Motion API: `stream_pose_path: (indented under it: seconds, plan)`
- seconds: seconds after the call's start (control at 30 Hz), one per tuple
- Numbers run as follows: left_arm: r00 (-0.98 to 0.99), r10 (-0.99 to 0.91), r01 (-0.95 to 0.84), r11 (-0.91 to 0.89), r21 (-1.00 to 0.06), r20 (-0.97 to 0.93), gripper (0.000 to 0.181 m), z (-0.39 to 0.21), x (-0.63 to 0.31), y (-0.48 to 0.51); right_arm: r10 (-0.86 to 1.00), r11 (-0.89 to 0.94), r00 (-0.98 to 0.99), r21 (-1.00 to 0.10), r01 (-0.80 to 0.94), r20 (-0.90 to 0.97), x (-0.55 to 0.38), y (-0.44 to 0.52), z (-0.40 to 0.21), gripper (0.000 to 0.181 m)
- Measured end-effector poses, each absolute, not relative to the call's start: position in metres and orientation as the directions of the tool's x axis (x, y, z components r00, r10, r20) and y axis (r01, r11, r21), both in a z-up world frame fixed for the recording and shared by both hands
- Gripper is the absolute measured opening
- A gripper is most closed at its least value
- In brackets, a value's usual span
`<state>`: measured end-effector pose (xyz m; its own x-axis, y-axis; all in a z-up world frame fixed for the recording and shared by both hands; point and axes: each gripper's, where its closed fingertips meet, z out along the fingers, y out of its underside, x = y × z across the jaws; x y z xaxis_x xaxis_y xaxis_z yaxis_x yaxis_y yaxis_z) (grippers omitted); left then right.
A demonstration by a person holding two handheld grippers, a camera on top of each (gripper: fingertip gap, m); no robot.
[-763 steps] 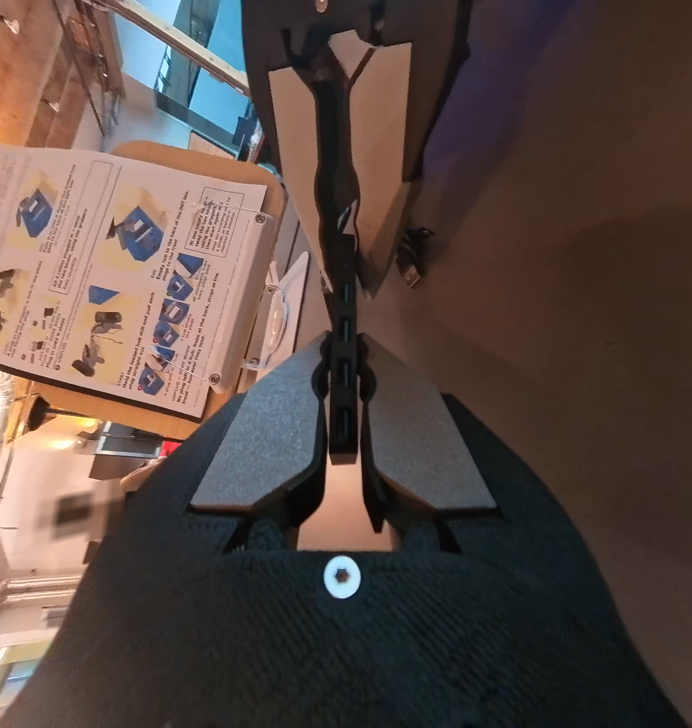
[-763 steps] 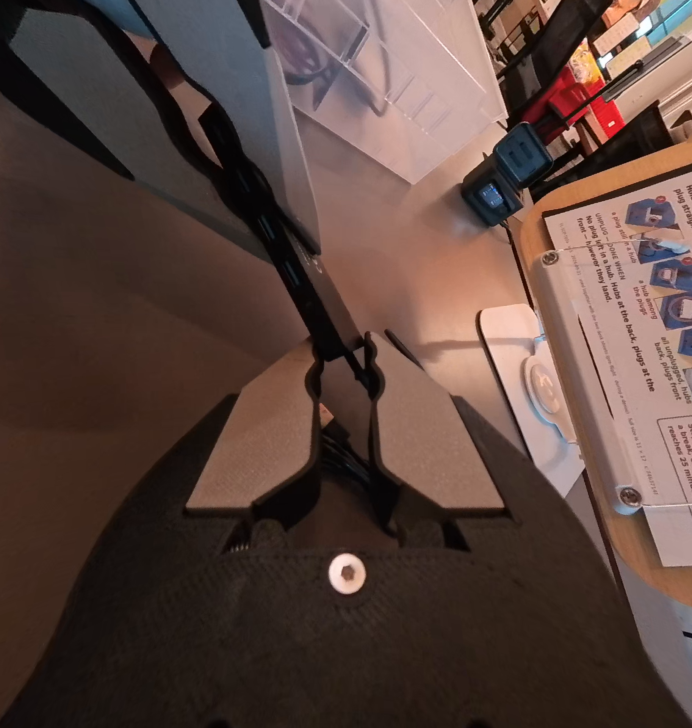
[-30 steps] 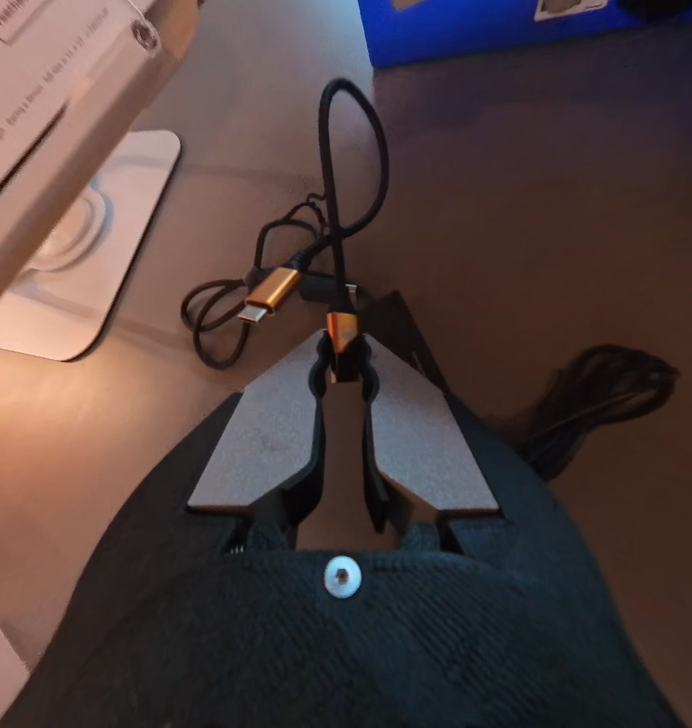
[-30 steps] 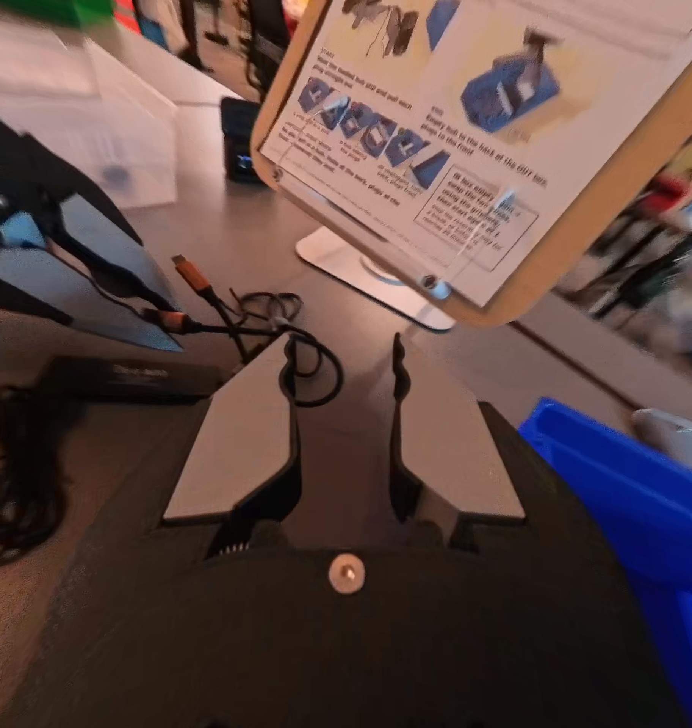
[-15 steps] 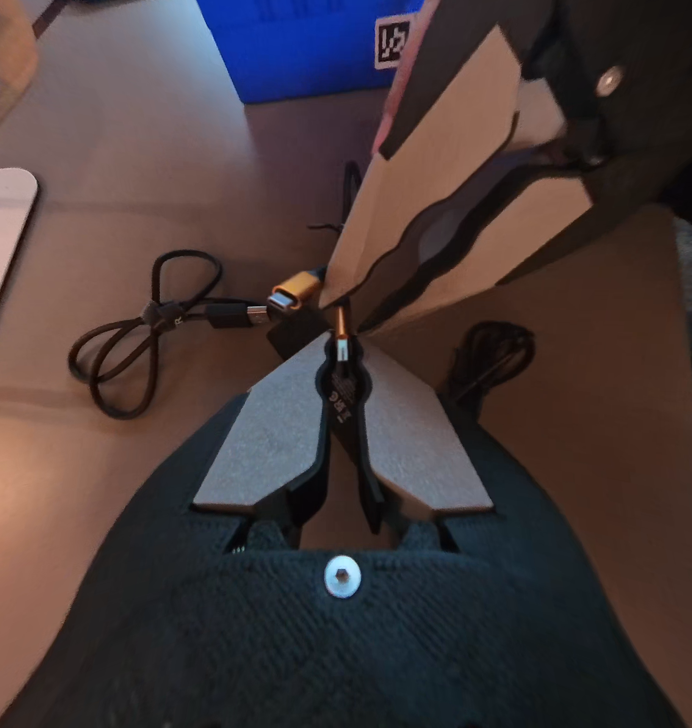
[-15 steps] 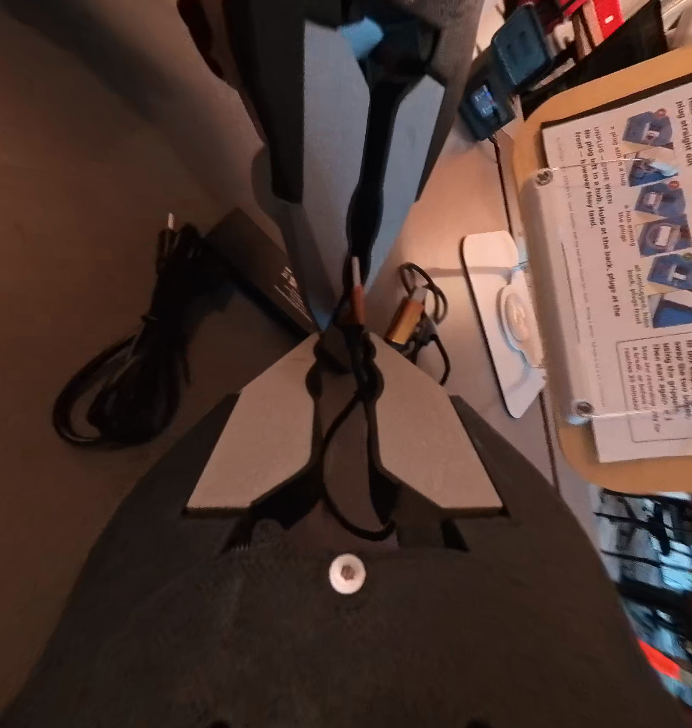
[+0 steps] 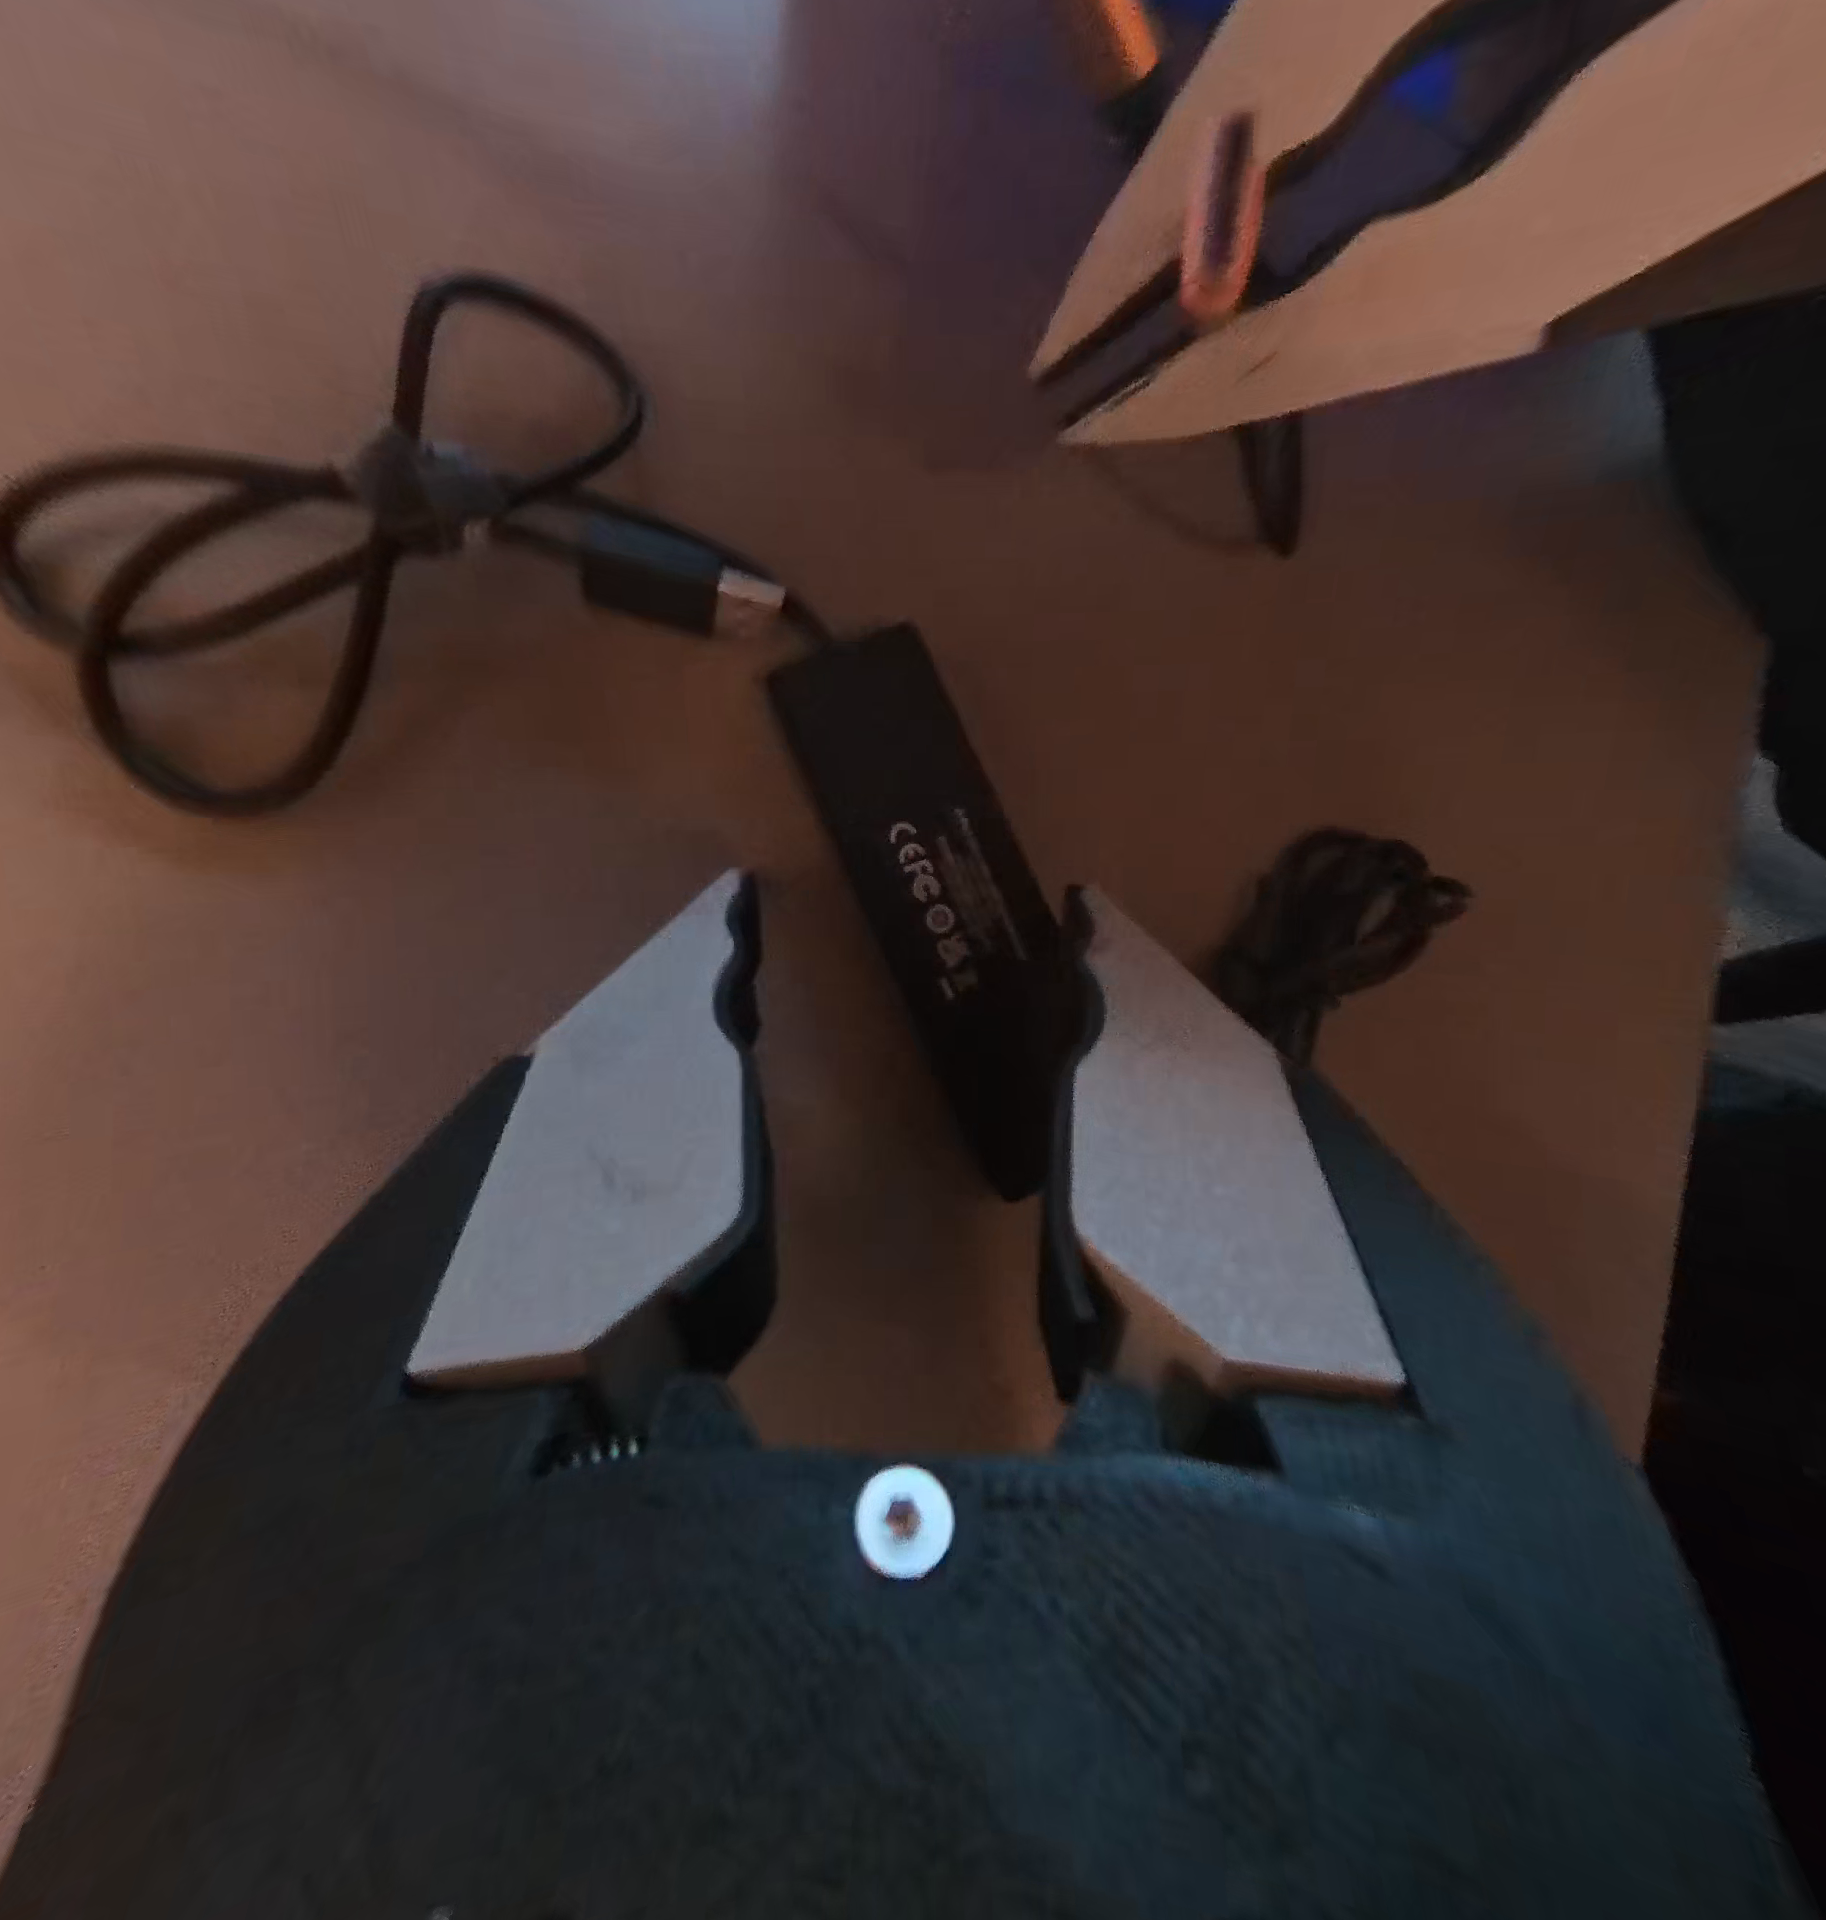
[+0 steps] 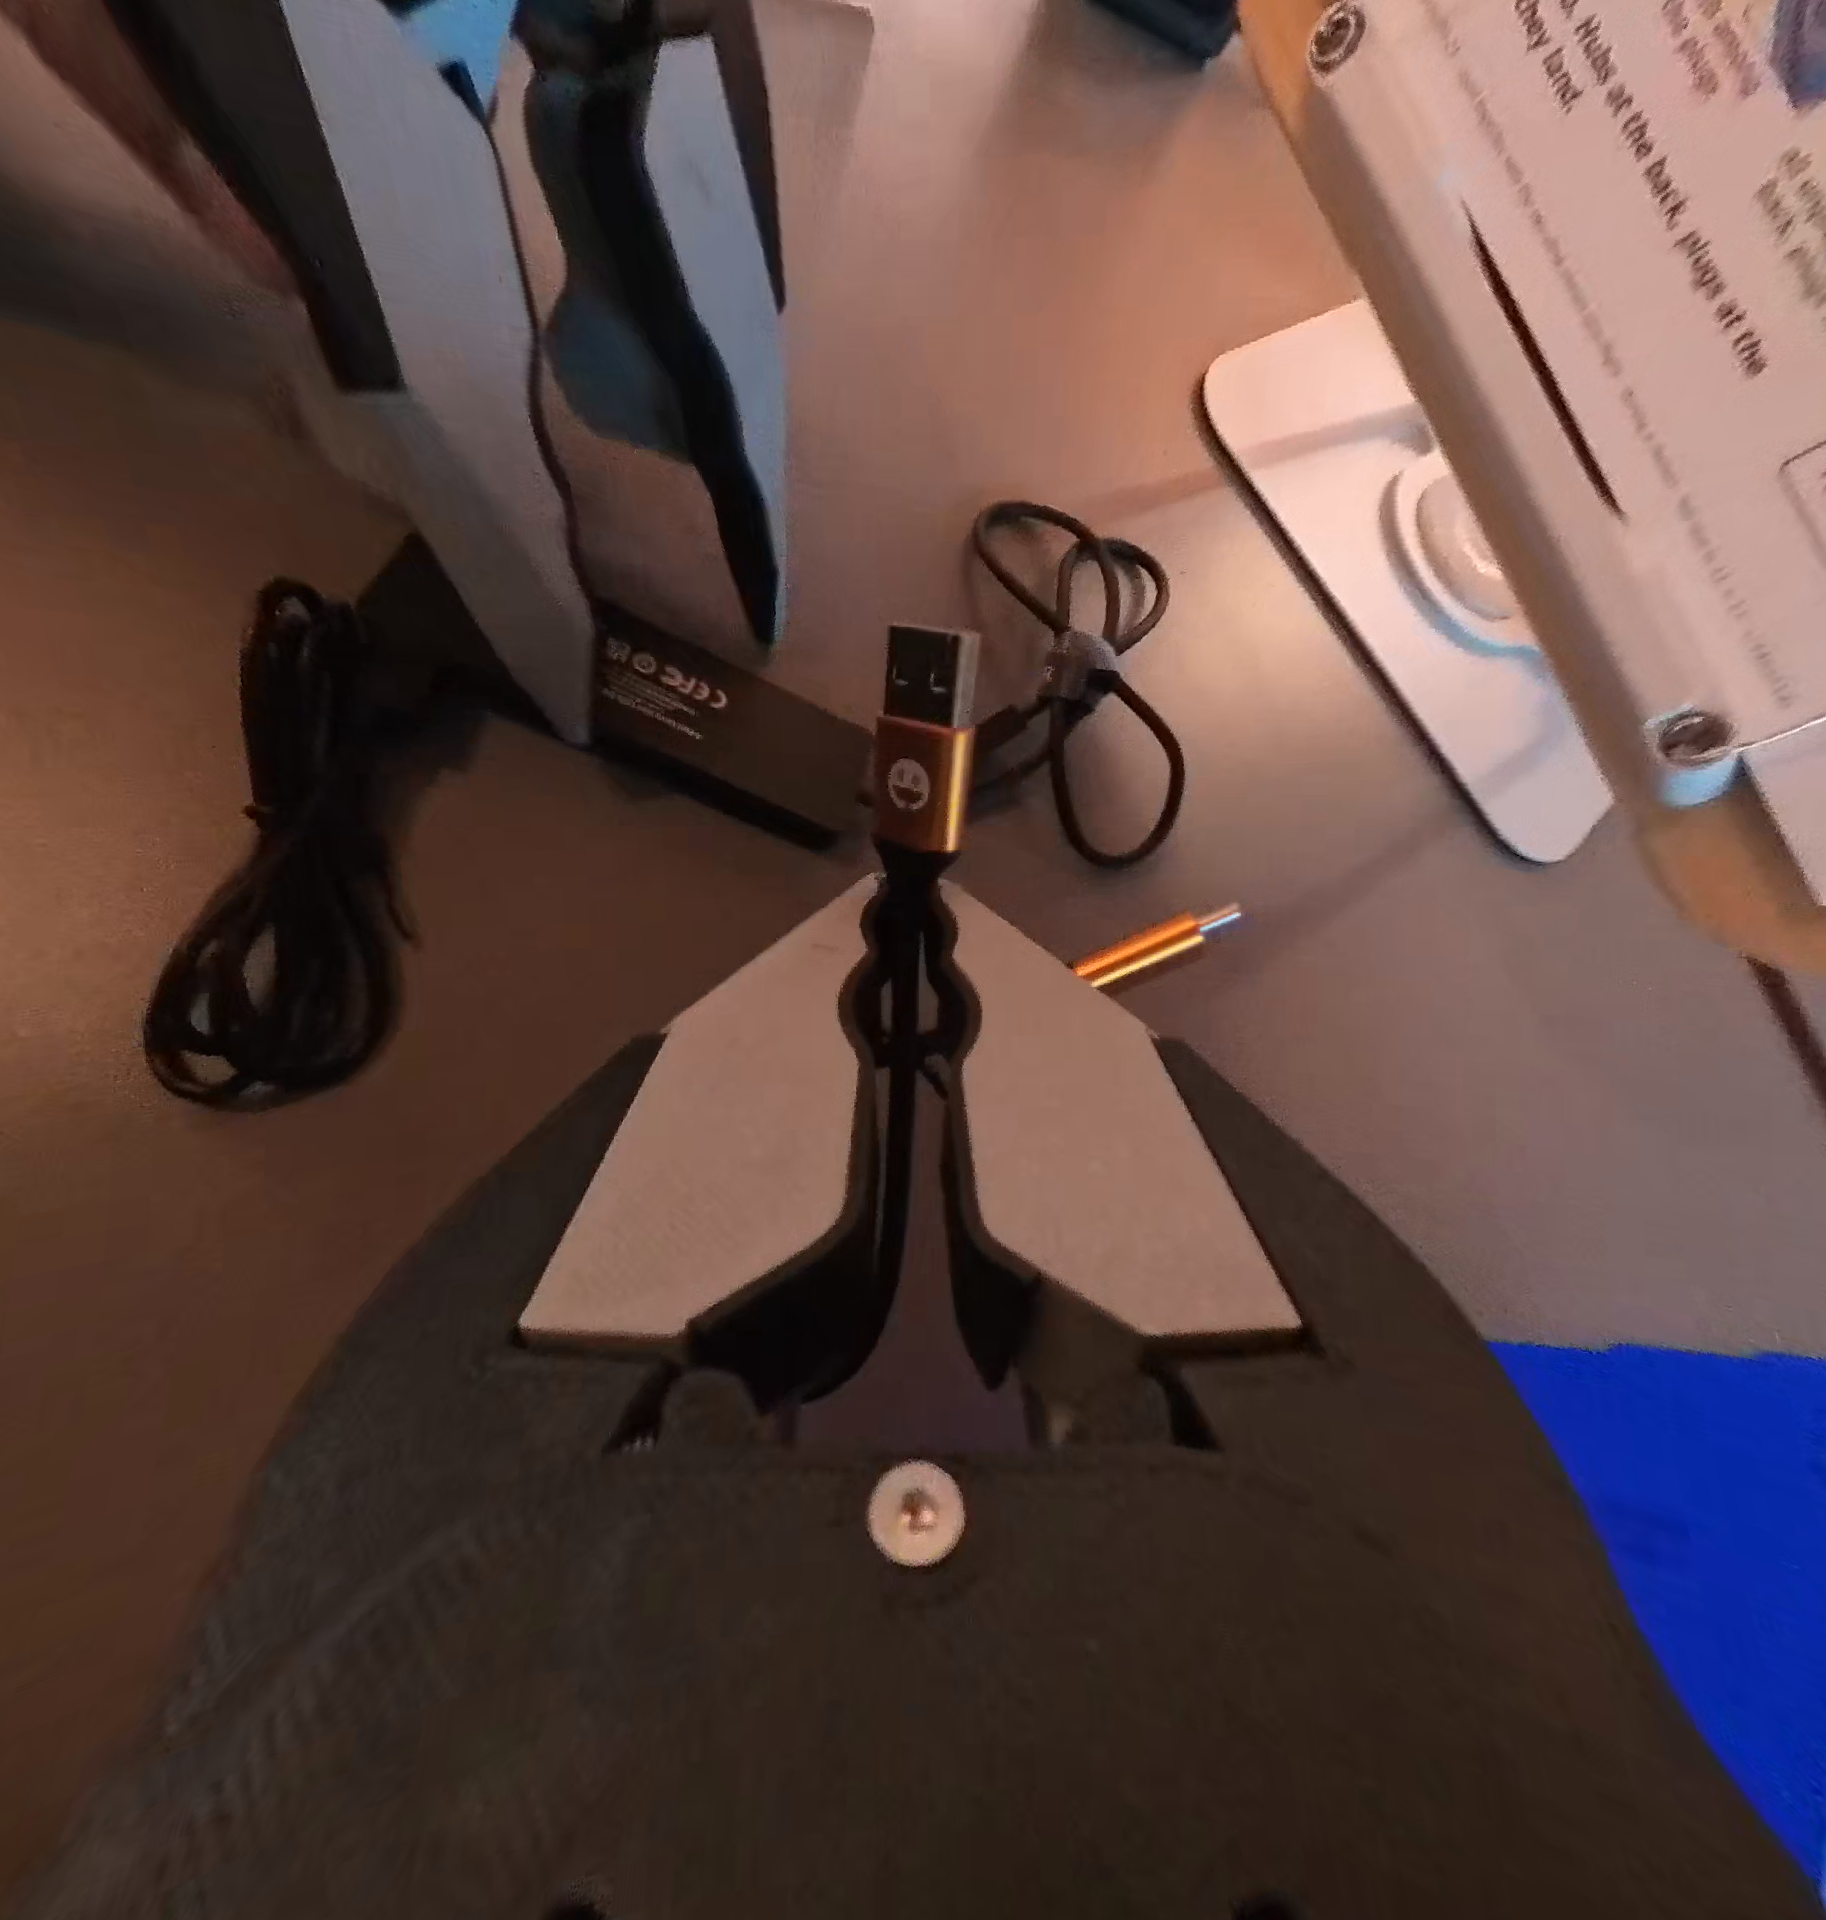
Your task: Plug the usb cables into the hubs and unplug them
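Two grippers work over the table point(image 8: 1252, 1195). Right gripper point(image 8: 911, 896) is clamped on a black cable point(image 8: 901, 1122), its orange plug point(image 8: 924, 769) sticking out past the tips. Left gripper point(image 7: 909, 904) has its jaws apart over the black hub point(image 7: 919, 894), which lies flat beside a bundled cable point(image 7: 265, 582).

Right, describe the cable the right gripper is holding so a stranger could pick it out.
Start at the white stand base on the grey table. Left of it, the right gripper is shut on a black USB cable. Unlike the bundled all-black cable behind it, its USB-A plug has a copper-coloured shell.
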<state>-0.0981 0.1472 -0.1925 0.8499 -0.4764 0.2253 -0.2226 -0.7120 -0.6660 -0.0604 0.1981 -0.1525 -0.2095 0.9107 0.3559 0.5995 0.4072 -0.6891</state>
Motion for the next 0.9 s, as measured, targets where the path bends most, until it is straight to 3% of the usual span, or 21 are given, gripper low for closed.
stream_pose_path:
  seconds: [0.13, 0.27, 0.73, 0.9]
  plan:
    - [0.847, -0.445, -0.148, -0.721, -0.677, 0.289, 0.056, -0.190, -0.093, 0.150, 0.920, 0.388, -0.238, -0.656, 0.647, 0.310, -0.059, 0.195, -0.167, 0.002]
    - [0.847, -0.448, -0.144, -0.712, -0.687, 0.287, 0.038, -0.192, -0.089, 0.150, 0.904, 0.427, -0.325, -0.596, 0.681, 0.276, -0.053, 0.183, -0.182, 0.002]
    - [0.846, -0.487, -0.239, -0.709, -0.664, 0.216, 0.036, -0.193, -0.086, 0.141, 0.931, 0.362, -0.319, -0.563, 0.743, 0.178, -0.043, 0.190, -0.197, 0.002]
    - [0.814, -0.490, -0.112, -0.659, -0.744, 0.312, 0.034, -0.169, -0.089, 0.147, 0.921, 0.387, -0.337, -0.539, 0.748, 0.194, -0.039, 0.189, -0.199, 0.004]
